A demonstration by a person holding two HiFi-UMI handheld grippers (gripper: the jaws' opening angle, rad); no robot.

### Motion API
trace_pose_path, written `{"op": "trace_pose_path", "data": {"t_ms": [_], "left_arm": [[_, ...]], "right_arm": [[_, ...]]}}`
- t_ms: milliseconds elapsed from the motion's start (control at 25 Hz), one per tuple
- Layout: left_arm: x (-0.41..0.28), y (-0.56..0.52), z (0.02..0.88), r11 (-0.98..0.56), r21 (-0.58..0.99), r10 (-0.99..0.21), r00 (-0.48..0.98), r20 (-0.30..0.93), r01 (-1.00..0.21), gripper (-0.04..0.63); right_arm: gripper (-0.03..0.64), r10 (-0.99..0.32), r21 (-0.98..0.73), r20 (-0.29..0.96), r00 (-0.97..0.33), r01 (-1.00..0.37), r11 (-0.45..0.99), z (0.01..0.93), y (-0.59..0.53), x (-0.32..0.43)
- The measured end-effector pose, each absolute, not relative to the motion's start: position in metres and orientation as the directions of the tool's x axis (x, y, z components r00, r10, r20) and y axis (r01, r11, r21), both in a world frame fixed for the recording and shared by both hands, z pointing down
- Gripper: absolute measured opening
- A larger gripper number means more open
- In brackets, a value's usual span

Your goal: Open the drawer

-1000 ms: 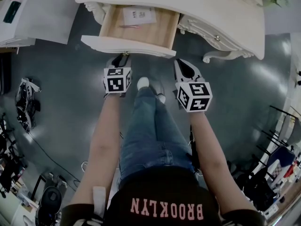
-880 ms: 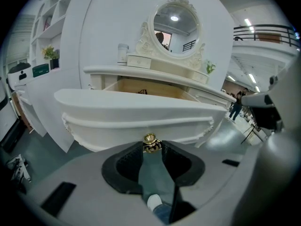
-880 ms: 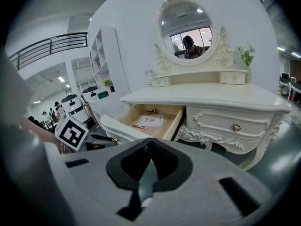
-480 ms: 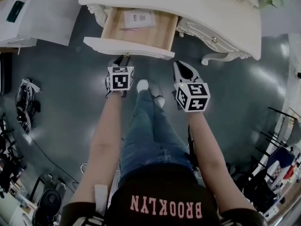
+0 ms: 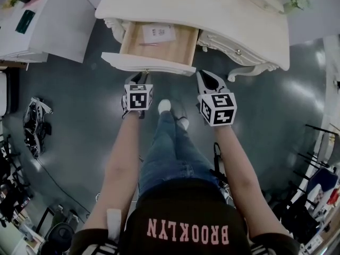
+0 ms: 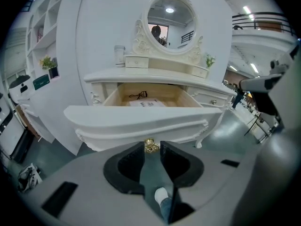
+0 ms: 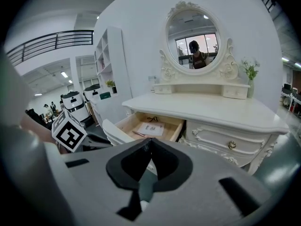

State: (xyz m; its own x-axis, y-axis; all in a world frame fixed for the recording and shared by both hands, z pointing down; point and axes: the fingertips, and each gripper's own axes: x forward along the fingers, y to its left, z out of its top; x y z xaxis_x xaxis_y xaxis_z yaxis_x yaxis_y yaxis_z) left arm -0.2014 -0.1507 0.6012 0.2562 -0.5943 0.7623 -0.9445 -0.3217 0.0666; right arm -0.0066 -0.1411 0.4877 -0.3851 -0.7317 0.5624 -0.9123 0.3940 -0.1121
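Note:
The white dressing table's (image 5: 223,9) left drawer (image 5: 149,64) stands pulled out, with a sheet of paper (image 5: 159,33) on its wooden bottom. Its small gold knob (image 6: 150,145) sits right at the tips of my left gripper (image 6: 151,147), also seen just under the drawer front (image 5: 139,78). The left jaws have just been closing, but a narrow gap remains and the pads do not visibly press on the knob. My right gripper (image 5: 204,76) hovers to the right of the drawer front, shut on nothing (image 7: 148,142).
A second, closed drawer with a gold knob (image 7: 229,145) is to the right of the open one. An oval mirror (image 6: 169,18) stands on the table. My legs and a white shoe (image 5: 164,106) are below the grippers. A white cabinet (image 5: 37,25) and floor gear (image 5: 34,124) lie left.
Both grippers have risen a little toward the drawer front. The drawer stays pulled out about as far as before.

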Motion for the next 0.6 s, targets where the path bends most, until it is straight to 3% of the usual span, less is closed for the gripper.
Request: {"op": "trace_pose_path", "data": {"t_ms": [360,600], "left_arm": [[-0.204,-0.153,0.557,-0.319,0.053,-0.640,0.257,0.724,-0.946,0.013],[-0.200,-0.156,0.526,-0.342,0.071,-0.655,0.292,0.697,-0.937,0.005]], "right_arm": [[-0.003,-0.742,-0.078,0.540,-0.396,-0.902,0.424,0.463,-0.145,-0.012],[-0.003,-0.755,-0.075,0.521,-0.398,-0.903,0.424,0.446,-0.146,-0.011]]}}
